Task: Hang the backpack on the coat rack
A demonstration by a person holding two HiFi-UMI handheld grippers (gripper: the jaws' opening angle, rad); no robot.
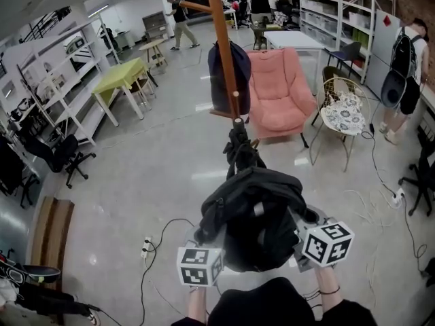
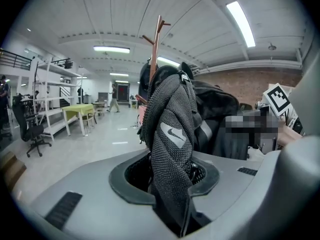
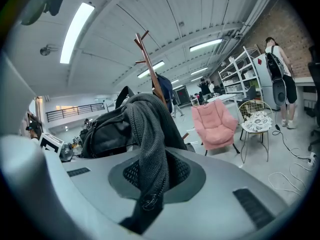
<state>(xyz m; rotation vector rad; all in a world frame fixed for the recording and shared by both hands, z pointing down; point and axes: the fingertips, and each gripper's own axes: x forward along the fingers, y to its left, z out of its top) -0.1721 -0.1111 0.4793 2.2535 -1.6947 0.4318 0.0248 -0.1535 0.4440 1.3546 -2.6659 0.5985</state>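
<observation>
A black backpack (image 1: 255,212) hangs between my two grippers, low in the middle of the head view. My left gripper (image 2: 167,186) is shut on a grey mesh shoulder strap (image 2: 170,134) with a white logo. My right gripper (image 3: 149,184) is shut on the other mesh strap (image 3: 150,139). The bag's body (image 3: 107,131) bulges between them. Straight ahead stands the brown wooden coat rack (image 1: 223,46), with a dark navy bag (image 1: 219,80) hanging on it. Its pegged top (image 2: 157,39) rises behind the strap. The backpack's top handle (image 1: 239,145) points toward the rack's pole.
A pink armchair (image 1: 280,90) stands just right of the rack, and a wire chair with a patterned cushion (image 1: 342,111) is further right. A yellow-green table (image 1: 122,77) and shelves (image 1: 47,87) line the left. Cables and a power strip (image 1: 146,246) lie on the floor. A person (image 1: 406,73) stands far right.
</observation>
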